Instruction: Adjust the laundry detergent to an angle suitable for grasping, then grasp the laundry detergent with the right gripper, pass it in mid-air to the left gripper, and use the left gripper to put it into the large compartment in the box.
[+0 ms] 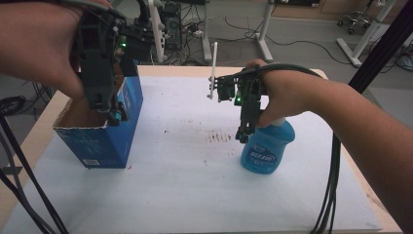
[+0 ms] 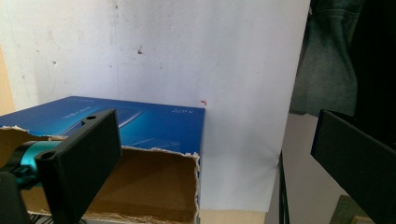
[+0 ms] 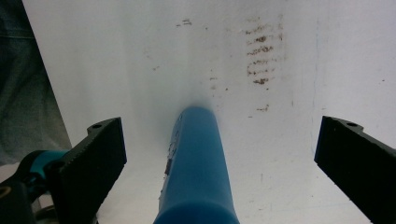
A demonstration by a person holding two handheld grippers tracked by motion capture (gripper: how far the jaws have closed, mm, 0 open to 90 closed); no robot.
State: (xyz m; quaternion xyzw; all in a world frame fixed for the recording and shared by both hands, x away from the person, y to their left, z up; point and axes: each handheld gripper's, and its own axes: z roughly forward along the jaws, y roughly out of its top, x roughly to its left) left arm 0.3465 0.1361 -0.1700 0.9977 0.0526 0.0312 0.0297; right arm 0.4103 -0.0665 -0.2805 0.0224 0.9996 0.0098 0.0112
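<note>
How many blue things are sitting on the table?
2: the blue box on the table's left, and the blue bottle standing right of the middle, under the right gripper.

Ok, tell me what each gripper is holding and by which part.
Nothing is held. The right gripper is open with its jaws on either side of the blue bottle, not touching it. The left gripper is open above the torn blue box.

A torn-open blue cardboard box (image 1: 104, 131) stands at the left of a white sheet (image 1: 185, 195) covering the table (image 1: 36, 134), a blue bottle (image 1: 268, 148) stands well apart at the right, and brown smudges (image 1: 220, 136) mark the sheet between them.
</note>
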